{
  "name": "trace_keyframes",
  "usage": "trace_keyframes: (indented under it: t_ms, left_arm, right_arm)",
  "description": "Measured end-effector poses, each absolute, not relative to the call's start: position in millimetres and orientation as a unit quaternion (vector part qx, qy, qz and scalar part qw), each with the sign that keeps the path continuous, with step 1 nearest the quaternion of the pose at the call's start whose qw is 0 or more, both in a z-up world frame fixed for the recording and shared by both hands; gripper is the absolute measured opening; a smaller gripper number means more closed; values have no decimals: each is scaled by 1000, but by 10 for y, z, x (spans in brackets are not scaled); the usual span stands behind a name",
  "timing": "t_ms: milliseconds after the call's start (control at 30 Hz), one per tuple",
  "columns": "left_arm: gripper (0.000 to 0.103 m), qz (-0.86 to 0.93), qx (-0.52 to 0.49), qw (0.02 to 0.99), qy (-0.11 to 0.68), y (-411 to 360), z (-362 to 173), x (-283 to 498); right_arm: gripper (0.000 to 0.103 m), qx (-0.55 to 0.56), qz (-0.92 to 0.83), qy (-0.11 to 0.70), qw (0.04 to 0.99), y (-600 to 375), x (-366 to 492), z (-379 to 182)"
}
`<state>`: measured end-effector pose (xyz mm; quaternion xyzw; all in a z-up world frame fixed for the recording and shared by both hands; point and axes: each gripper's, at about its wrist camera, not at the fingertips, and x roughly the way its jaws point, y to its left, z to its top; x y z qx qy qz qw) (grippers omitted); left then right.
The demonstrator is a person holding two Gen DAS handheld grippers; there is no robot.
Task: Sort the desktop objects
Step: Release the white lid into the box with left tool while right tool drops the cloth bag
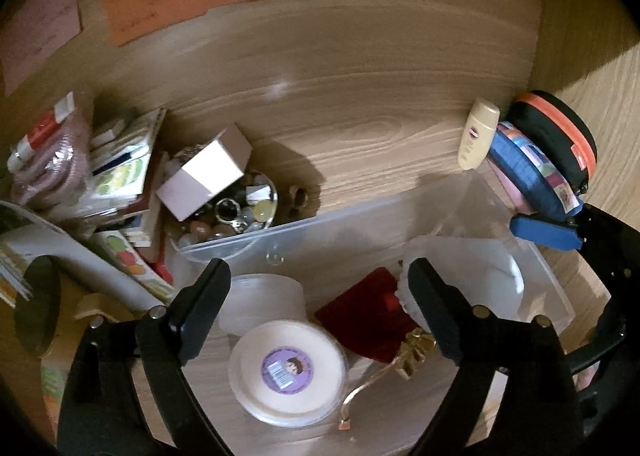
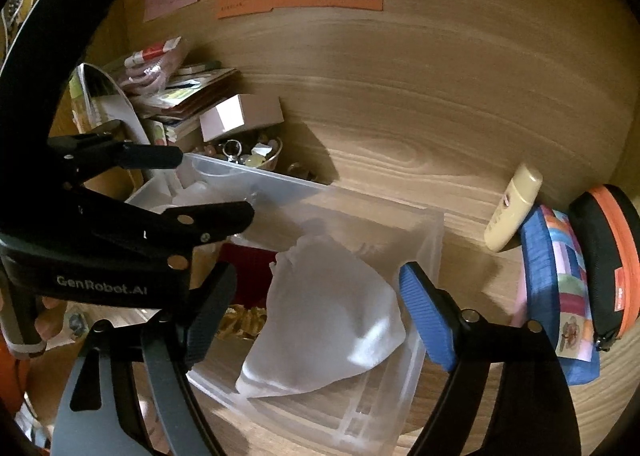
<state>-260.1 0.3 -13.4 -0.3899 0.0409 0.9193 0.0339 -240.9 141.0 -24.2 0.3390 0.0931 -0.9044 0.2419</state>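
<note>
Inside the clear plastic bin (image 1: 400,212), several items are lying sorted; both grippers, left gripper (image 1: 320,292) and right gripper (image 2: 316,308), are hovering wide open, empty, while the lotion bottle (image 2: 514,206) and pouches (image 2: 560,284) are waiting outside.

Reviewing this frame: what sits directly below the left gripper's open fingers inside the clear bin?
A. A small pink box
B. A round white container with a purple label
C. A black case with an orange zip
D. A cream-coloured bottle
B: the round white container lies in the clear bin between the open, empty fingers of the left gripper.
</note>
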Motion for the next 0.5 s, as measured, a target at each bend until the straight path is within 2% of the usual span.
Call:
trace_keyframes:
  t_ms: [200,500]
  left_arm:
    - [94,922,-384,25,31,-92,20,-2458]
    - [96,934,-356,10,34,-169,281,-2065]
  right_arm:
    - [89,320,-908,96,253,1433,-2270,-97]
    - [92,301,-914,92,258,1435,-2010,147]
